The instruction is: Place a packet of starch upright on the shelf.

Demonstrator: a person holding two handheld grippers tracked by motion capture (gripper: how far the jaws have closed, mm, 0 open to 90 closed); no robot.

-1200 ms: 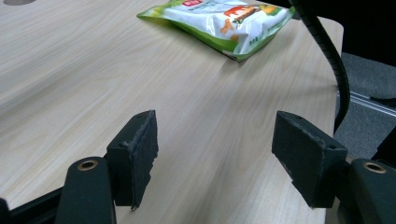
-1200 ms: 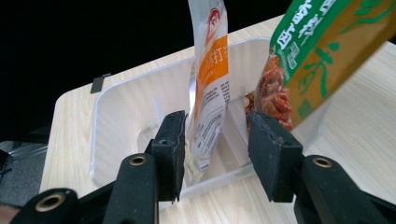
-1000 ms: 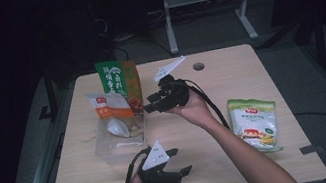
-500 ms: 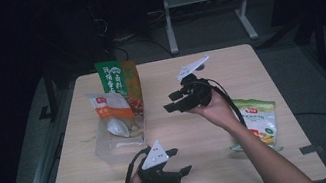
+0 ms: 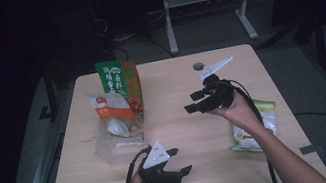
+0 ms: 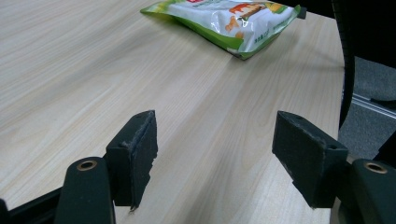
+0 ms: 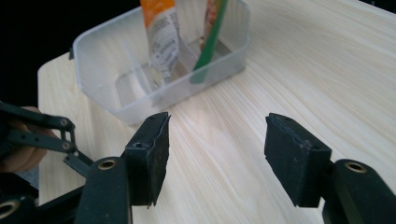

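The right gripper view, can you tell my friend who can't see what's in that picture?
Two black jaws of the right gripper stand open above a pale wooden table, holding nothing. Beyond them sits a clear plastic tub with snack packets standing in it. At the left edge, a hand holds the left gripper.

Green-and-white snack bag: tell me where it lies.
In the high view the green-and-white snack bag lies flat near the table's right edge, under the person's right forearm.

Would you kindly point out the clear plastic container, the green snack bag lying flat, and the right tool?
clear plastic container point(image 7: 100, 77), right gripper view, near wall.
green snack bag point(image 6: 219, 21), left gripper view, printed front.
right tool point(image 5: 194, 102), high view, between its fingertips.
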